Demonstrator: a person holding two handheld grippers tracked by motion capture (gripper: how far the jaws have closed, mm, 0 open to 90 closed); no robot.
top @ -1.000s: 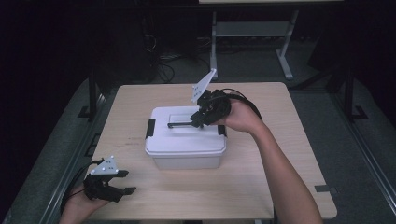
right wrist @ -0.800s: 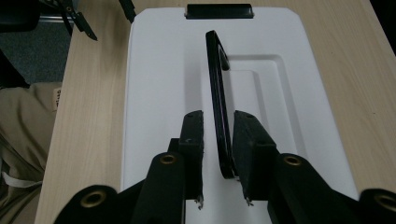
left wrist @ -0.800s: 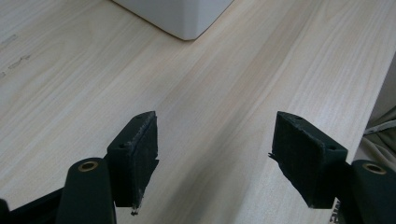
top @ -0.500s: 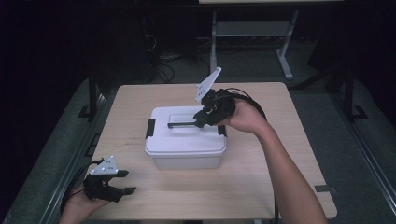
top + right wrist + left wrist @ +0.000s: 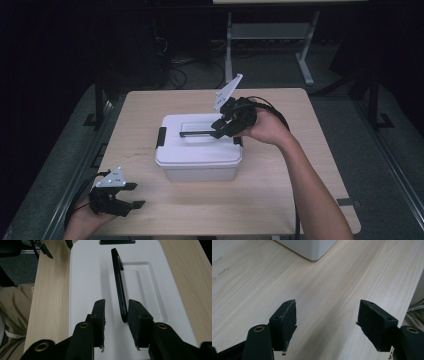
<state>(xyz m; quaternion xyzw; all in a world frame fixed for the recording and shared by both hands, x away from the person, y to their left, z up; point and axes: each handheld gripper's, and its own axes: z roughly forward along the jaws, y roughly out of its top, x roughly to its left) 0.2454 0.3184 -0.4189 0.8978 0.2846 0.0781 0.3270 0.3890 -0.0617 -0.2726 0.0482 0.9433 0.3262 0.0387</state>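
Observation:
A white lidded box (image 5: 197, 150) stands mid-table, its thin black handle (image 5: 197, 133) raised on edge along the lid. My right gripper (image 5: 219, 129) reaches in from the right to the handle's near end. In the right gripper view the handle (image 5: 117, 277) runs between the jaws of this gripper (image 5: 116, 317), close to the right pad, with a gap on the left. These jaws have just been opening and do not clamp the handle. My left gripper (image 5: 134, 195) rests at the table's front left corner, open (image 5: 327, 325) over bare wood.
The light wooden table (image 5: 280, 190) has free room right of and in front of the box. Black latches (image 5: 161, 137) sit at the box's short ends. A box corner (image 5: 312, 247) lies ahead of the left gripper. A dark floor and a metal stand (image 5: 265, 35) lie beyond.
The right gripper has shifted very slightly at the handle's end, its jaws a little wider apart. The left hand and the box have stayed put.

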